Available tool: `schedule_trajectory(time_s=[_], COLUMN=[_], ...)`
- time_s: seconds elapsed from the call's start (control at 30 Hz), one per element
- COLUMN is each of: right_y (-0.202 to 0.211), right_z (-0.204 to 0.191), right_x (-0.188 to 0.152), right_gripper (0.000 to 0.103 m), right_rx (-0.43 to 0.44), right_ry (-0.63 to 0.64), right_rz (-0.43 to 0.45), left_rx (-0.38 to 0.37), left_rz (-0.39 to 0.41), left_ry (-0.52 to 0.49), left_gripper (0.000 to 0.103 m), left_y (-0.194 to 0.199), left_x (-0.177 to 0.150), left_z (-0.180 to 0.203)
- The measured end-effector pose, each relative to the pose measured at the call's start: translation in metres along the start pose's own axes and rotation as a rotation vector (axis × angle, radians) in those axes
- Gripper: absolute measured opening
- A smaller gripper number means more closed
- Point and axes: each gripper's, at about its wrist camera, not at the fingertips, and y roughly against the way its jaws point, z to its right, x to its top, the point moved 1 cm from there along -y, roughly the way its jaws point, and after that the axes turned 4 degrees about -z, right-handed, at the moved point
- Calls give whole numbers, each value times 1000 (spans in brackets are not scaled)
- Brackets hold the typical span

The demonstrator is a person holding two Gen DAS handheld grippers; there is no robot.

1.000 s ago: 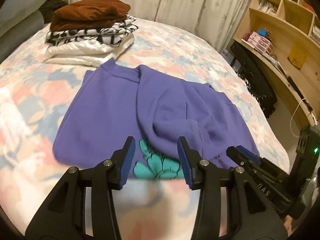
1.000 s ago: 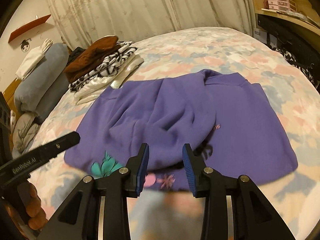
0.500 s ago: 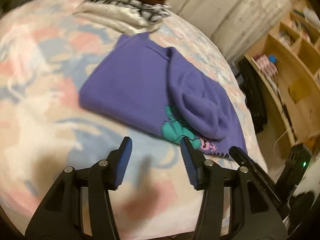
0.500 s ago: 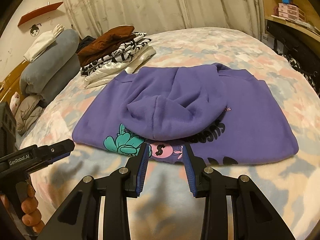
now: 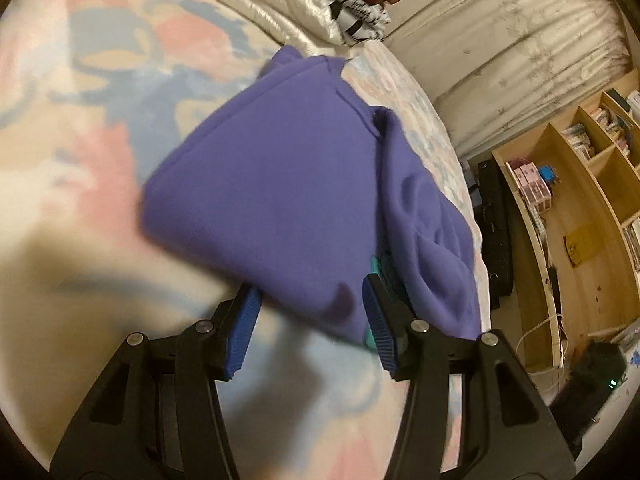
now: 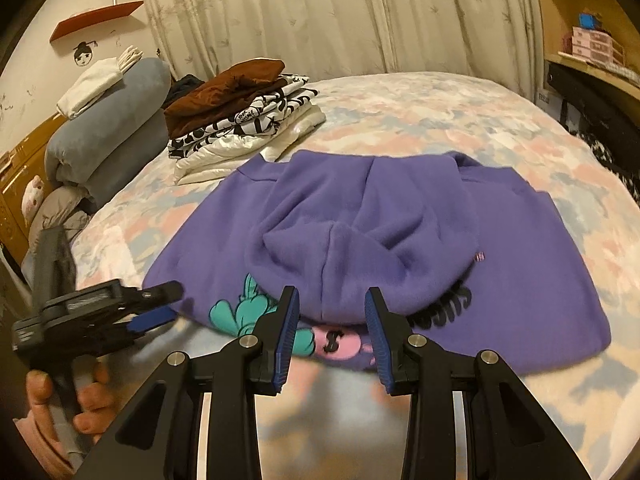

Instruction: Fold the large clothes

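Floral bedspread (image 6: pixel 420 120) carries the purple hoodie (image 6: pixel 400 232), lying partly folded with its hood on top, near a stack of folded clothes (image 6: pixel 248 120). Your left gripper (image 5: pixel 310 316) and right gripper (image 6: pixel 332 320) are both spread wide at its near hem, gripping nothing

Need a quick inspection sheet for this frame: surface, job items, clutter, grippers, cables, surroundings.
Surface: floral bedspread, soft, uneven.
Job's things: purple hoodie partly folded, hood lying over the printed front.
Clutter: stack of folded clothes beyond the hoodie; grey bedding roll at the headboard.
Grippers: left gripper open at the hoodie's near edge; right gripper open at the hem.
Cables: white cable by the shelving.
Surroundings: curtains, wooden shelves.
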Motion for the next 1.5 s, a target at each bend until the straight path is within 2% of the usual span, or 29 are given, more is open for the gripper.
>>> schedule_trajectory(time_s=[0.17,0.27,0.33,0.4,0.43,0.47,0.53,0.57,0.67,0.77,0.9,1.07,1.2,1.27,1.37,1.47,1.5], right_y=[-23,-43,-64,-86,-101,-115,-139,-149,-159,-165,-159,-147,-126,-106,-69,-31,-22], right_z=[2,5,7,6,5,4,4,6,10,17,26,50,85,111,158,211,224], right_x=[27,49,62,70,72,72,67,67,69,70,64,57,54,49,36,20,16], right_gripper=[34,28,20,15,15,15,14,15,15,15,15,14,14,18,22,26,26], right_rx=[-16,-41,-76,-101,-125,-146,-160,-156,-145,-119,-52,62,190,249,217,13,-23], right_ry=[11,28,40,54,70,85,95,89,78,60,-3,-91,-213,-291,-382,-448,-465], right_rz=[19,24,10,-9,-32,-62,-115,-125,-127,-128,-128,-140,-152,-130,-66,18,36], left_rx=[-31,-57,-64,-55,-46,-26,9,41,102,111,83,59,28,6,-16,-24,-25], left_rz=[18,38,62,94,106,131,167,197,269,315,324,305,299,281,244,193,174], left_ry=[22,35,36,19,10,-12,-78,-144,-325,-482,-613,-726,-823,-870,-926,-980,-994], left_gripper=[49,49,49,43,35,25,21,19,17,16,16,16,16,16,16,16,16], left_y=[-28,-37,-41,-42,-40,-39,-37,-35,-28,-19,-16,-22,-30,-41,-61,-90,-100], left_x=[19,35,45,51,52,55,58,58,51,39,28,8,-17,-34,-63,-99,-109], left_z=[-2,-1,2,7,9,14,28,43,83,124,170,223,267,293,323,349,356])
